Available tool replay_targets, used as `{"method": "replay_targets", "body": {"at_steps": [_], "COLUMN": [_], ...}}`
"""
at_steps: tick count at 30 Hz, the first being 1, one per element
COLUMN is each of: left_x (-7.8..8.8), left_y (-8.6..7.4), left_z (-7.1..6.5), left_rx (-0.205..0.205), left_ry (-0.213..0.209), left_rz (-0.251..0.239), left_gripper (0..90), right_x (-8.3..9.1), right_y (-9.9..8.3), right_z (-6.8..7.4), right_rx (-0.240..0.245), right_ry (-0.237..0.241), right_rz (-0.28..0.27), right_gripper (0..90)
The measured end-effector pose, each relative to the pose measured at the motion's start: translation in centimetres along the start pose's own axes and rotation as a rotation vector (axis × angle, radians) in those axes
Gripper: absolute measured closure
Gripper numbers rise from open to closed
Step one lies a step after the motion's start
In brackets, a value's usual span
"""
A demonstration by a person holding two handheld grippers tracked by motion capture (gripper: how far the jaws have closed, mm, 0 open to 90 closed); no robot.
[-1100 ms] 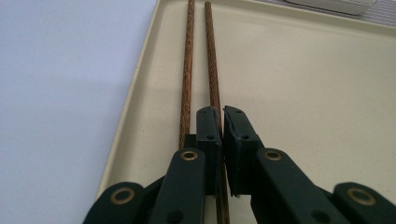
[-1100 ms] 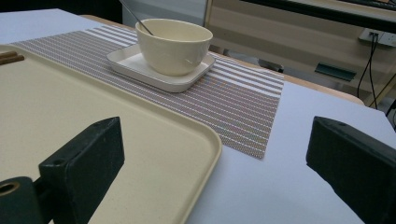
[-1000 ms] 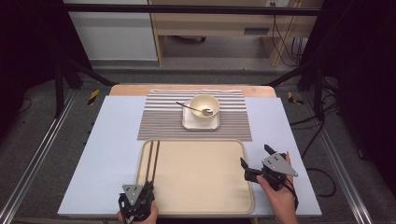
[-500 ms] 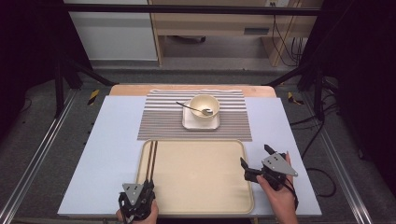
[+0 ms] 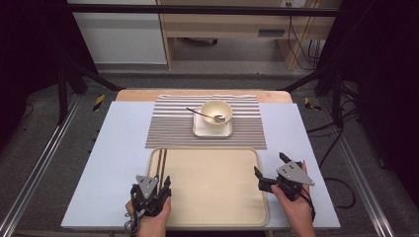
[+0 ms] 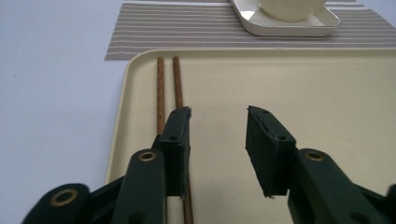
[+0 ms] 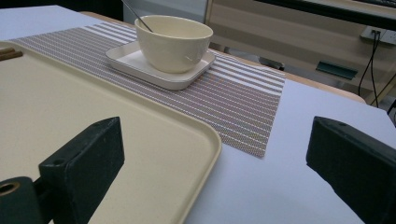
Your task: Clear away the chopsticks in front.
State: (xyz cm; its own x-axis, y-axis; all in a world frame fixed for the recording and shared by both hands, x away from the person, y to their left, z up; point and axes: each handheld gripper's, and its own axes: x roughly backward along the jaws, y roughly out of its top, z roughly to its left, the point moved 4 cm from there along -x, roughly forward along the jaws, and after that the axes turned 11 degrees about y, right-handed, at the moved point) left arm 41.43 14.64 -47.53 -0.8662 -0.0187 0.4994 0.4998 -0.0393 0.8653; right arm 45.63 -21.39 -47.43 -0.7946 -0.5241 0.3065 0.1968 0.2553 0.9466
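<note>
Seen from above, a pale blue table (image 5: 113,163) bearing a beige tray (image 5: 217,197) near the 6 o'clock edge. Along the tray's 9 o'clock rim, two brown chopsticks (image 5: 161,163) lying side by side, pointing toward 12 o'clock. At about 7 o'clock, the left gripper (image 5: 157,186) held over the chopsticks' near ends, jaws just opened and parted, nothing pinched between them; in the left gripper view the chopsticks (image 6: 169,84) resting on the tray, passing beneath the left-hand jaw. At 4 o'clock, the right gripper (image 5: 270,168) spread wide across the tray's rim, gripping nothing. Toward 12 o'clock, a striped mat (image 5: 168,128) carrying a square plate (image 5: 212,131), a bowl (image 5: 216,111) and a spoon (image 5: 197,112).
</note>
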Motion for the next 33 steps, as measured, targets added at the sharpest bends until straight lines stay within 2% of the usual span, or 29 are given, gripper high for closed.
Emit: {"method": "replay_targets", "body": {"at_steps": [2, 6, 11, 15, 18, 21, 23, 25, 28, 33], "left_x": [-0.4, -1.4, -3.0, -3.6, -4.0, -4.3, -4.7, -5.2, -5.5, -6.5], "left_y": [0.8, 2.2, 3.0, 4.1, 5.3, 5.8, 6.4, 7.1, 7.7, 9.3], "left_z": [-0.4, -1.4, -3.0, -3.9, -4.5, -4.7, -4.9, -5.3, -5.5, -6.0], "left_rx": [-0.035, -0.079, -0.136, -0.186, -0.203, -0.206, -0.217, -0.247, -0.257, -0.240], "left_ry": [-0.014, -0.041, -0.081, -0.086, -0.100, -0.110, -0.118, -0.133, -0.151, -0.194], "left_rz": [0.000, -0.019, 0.001, -0.029, -0.040, -0.042, -0.037, -0.040, -0.044, -0.063], "left_gripper": [53.3, 47.1, 39.8, 34.2, 29.6, 27.0, 24.2, 21.5, 19.2, 15.0], "right_x": [0.0, 0.0, 0.0, -0.1, -0.1, -0.1, 0.0, 0.0, 0.0, -0.1], "right_y": [0.0, -0.1, -0.1, -0.2, -0.1, -0.1, -0.1, -0.2, -0.2, -0.2], "right_z": [-0.1, -0.3, -0.4, -0.3, -0.4, -0.5, -0.5, -0.6, -0.6, -0.7], "right_rx": [-0.003, -0.014, -0.009, -0.005, -0.006, -0.008, -0.008, -0.006, -0.001, 0.011], "right_ry": [-0.002, -0.007, -0.009, -0.009, -0.010, -0.013, -0.018, -0.021, -0.028, -0.042], "right_rz": [0.003, 0.000, 0.004, 0.009, 0.008, 0.007, 0.008, 0.009, 0.013, 0.014], "right_gripper": [4.4, 4.3, 4.3, 4.3, 4.2, 4.3, 4.3, 4.3, 4.3, 4.3]}}
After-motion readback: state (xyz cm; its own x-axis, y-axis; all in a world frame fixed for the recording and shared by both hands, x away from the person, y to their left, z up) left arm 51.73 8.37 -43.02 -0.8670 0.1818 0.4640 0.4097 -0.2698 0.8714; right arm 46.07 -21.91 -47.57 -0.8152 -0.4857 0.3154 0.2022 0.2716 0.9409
